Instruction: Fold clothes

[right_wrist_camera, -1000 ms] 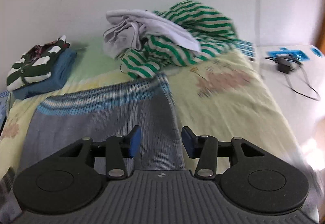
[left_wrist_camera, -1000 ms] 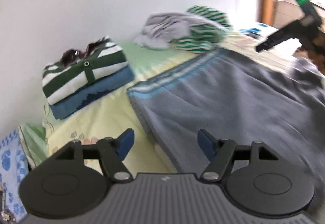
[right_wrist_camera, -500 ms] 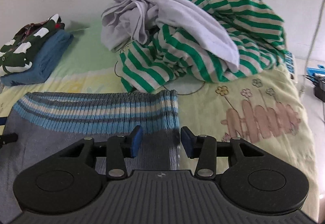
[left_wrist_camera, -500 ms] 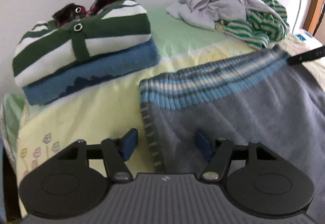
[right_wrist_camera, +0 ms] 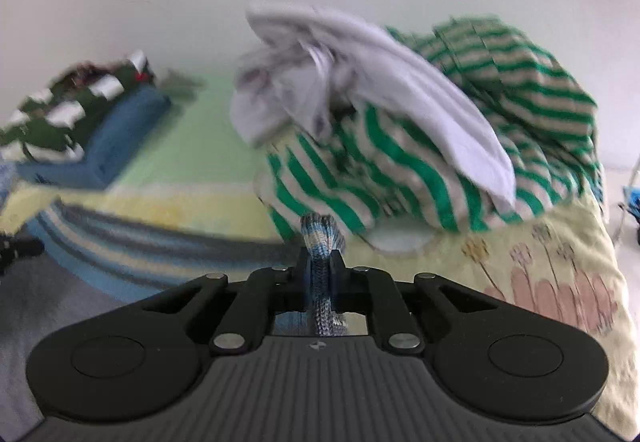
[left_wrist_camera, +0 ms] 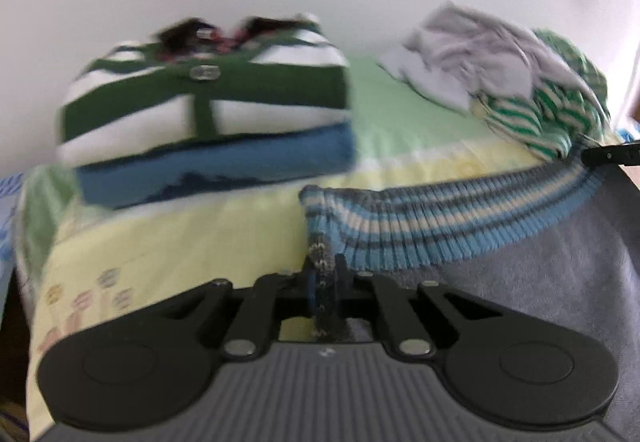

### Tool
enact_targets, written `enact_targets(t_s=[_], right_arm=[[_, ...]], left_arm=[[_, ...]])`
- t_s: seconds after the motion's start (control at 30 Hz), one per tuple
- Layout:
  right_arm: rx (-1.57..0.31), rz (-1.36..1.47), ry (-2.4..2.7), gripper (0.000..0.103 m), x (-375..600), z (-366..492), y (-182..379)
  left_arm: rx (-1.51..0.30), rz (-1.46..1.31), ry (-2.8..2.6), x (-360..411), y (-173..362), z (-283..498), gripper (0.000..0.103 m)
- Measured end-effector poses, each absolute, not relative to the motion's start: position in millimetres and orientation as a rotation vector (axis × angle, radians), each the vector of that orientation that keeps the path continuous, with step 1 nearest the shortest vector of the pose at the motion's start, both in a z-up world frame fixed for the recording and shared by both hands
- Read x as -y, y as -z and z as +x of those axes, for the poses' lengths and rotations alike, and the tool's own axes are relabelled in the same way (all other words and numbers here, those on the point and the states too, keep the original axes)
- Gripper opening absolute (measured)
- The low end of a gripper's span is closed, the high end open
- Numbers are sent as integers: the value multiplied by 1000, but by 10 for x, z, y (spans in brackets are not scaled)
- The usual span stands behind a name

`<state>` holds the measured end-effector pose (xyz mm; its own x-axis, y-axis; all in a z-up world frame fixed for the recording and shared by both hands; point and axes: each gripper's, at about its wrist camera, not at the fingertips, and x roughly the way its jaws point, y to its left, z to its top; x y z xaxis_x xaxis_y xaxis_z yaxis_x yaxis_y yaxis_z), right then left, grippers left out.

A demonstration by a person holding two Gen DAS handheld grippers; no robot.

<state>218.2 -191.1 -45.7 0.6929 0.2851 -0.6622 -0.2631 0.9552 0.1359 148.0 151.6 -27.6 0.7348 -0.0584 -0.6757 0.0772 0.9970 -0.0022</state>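
Observation:
A grey knitted sweater (left_wrist_camera: 540, 282) with a blue and cream striped hem (left_wrist_camera: 460, 226) lies spread on the bed. My left gripper (left_wrist_camera: 325, 276) is closing its jaws on the sweater's left side seam just below the hem, and the pads press the fabric. My right gripper (right_wrist_camera: 320, 262) is closing on the hem's right corner (right_wrist_camera: 318, 232), with a bunched fold of knit standing up between its pads. In the right wrist view the hem (right_wrist_camera: 120, 238) stretches away to the left.
A folded stack (left_wrist_camera: 208, 121) of a green and white striped top on a blue garment sits by the wall, also visible as the stack (right_wrist_camera: 80, 129). A loose pile (right_wrist_camera: 400, 129) of pale grey and green striped clothes lies behind the hem. Yellow-green sheet (left_wrist_camera: 180, 234) covers the bed.
Both grippers moved forward and down to the sweater's hem end. Each went from open to shut on the fabric, the left at the side seam, the right at the hem corner.

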Motion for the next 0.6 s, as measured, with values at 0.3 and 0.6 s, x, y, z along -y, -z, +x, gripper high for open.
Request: enact_targets(t_s=[0.3, 0.6], right_arm=[[-726, 71, -273, 9, 1606, 2586, 636], [-685, 55, -250, 37, 1823, 2227, 407]], left_arm=[[-757, 64, -61, -1805, 338, 1640, 6], [-737, 275, -90, -1722, 164, 1389, 33]])
